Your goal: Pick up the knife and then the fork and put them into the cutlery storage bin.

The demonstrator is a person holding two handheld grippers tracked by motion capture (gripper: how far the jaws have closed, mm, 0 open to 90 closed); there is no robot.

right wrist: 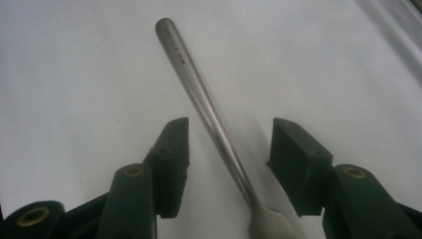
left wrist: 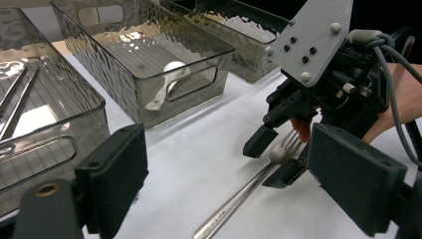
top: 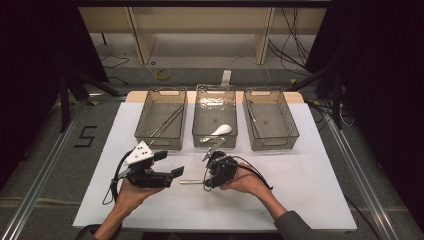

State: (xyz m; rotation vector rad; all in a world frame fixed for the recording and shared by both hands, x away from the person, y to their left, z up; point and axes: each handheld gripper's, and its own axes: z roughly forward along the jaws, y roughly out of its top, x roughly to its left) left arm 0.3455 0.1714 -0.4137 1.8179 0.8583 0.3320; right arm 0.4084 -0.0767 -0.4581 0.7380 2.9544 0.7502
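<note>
The right tongs (right wrist: pixel 229 144) straddle the fork (right wrist: pixel 209 109) near the table's front edge, apart, hiding its tines; the left tongs (left wrist: pixel 239 184) gape empty.

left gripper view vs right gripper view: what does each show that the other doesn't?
Left gripper view alone: three smoky clear plastic bins; the nearest holds thin metal rods, the middle one a white-bowled spoon. It also has the fork's tines and the right hand-held gripper from outside, with its grey three-cornered plate.

Right gripper view alone: engraved lettering near the handle's end, and a gap between the handle and each jaw.

Shared: the long silver metal fork lying flat on the white table cover, with the right hand-held gripper open astride it.
</note>
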